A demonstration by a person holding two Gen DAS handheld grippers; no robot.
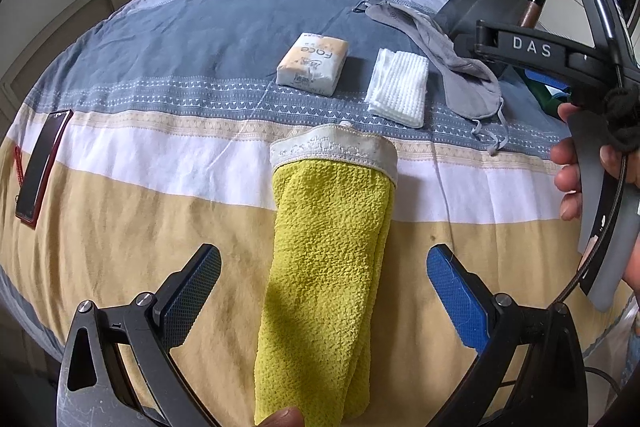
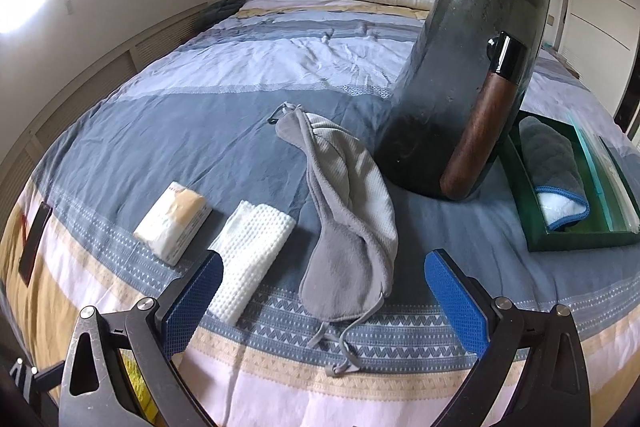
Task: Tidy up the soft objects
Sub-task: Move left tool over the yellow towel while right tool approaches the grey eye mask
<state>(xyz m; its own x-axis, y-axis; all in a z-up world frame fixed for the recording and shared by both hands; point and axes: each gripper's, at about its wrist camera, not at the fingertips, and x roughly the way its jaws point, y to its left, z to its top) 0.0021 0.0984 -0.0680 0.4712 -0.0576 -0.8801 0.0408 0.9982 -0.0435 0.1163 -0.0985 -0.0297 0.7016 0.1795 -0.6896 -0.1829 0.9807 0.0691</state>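
Left wrist view: a folded yellow towel (image 1: 328,267) with a white lace band at its far end lies lengthwise on the striped bed (image 1: 120,211), running straight down the middle between the fingers of the left gripper (image 1: 324,291). That alignment looks deliberate: the towel sits on the gripper's axis so it could be closed on from either side. The jaws are spread wide, both blue pads standing clear of the cloth, so nothing is held. A fingertip shows at the bottom edge, touching the towel's near end. Beyond the towel, a wrapped tissue pack (image 1: 312,63), a folded white cloth (image 1: 398,87) and a grey eye mask (image 1: 452,67) lie side by side in a loose row, apparently waiting to be sorted. A red-edged phone (image 1: 42,165) rests well apart at the left. The right gripper's body, marked DAS, enters from the right, held by a hand (image 1: 570,179).

Right wrist view: the right gripper (image 2: 324,303) hovers over the eye mask (image 2: 348,211), jaws spread wide and empty; the left pad overlaps the white cloth (image 2: 250,255) in the picture, though I cannot tell whether it touches. The tissue pack (image 2: 174,223) lies just beside the cloth. A tall dark jar (image 2: 460,67) with a wooden handle stands behind the mask. To its right, a green tray (image 2: 568,239) already holds a rolled grey towel (image 2: 552,167) with blue edging, probably the place where the soft things are gathered.
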